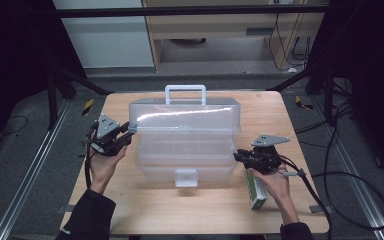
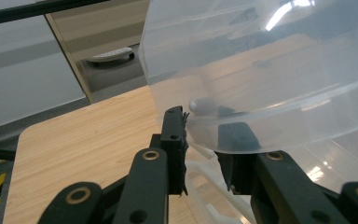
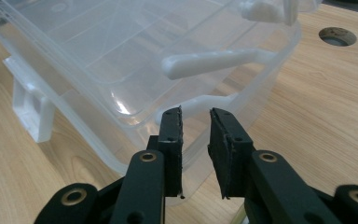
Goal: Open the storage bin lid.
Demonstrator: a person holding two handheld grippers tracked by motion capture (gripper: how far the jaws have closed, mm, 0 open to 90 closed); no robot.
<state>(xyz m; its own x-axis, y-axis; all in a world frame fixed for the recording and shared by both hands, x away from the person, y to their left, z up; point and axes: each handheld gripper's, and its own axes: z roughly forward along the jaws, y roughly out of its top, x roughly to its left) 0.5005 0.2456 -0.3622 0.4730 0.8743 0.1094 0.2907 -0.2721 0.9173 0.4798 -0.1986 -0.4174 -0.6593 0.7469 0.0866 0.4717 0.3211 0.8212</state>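
A: Left gripper (image 1: 125, 134) first: clamped on the left end of the clear lid (image 1: 185, 115), one jaw outside the wall, the other seen through the plastic.

B: And beyond its tips?

A: Lid rim right at the pads, curving away to the far side. Bare table (image 1: 190, 210) open on the outer jaw's side, out to the rounded table corner. Plenty of room there; none on the inner side, with plastic hard against it.

B: Right gripper (image 1: 237, 156)?

A: Narrow gap, pads not pressing on anything. Tips just at the right end rim of the box base (image 3: 98, 60), low, near the tabletop.

B: Ahead of those tips?

A: A white link arm (image 3: 205, 60) just past them, running up toward the raised lid. Farther along the base's front edge, the white latch (image 3: 30, 112), well off to the left jaw's side. On the right jaw's side, open wood, then a round hole (image 3: 338, 36) in the table, well apart.

B: Behind the right gripper?

A: A green-and-white carton (image 1: 255, 192) under the hand, close to the table's near right edge. Little slack backward.

B: Box itself?

A: Between the two grippers, mid-table, lid lifted above the trays, handle (image 1: 185, 90) on the far side.
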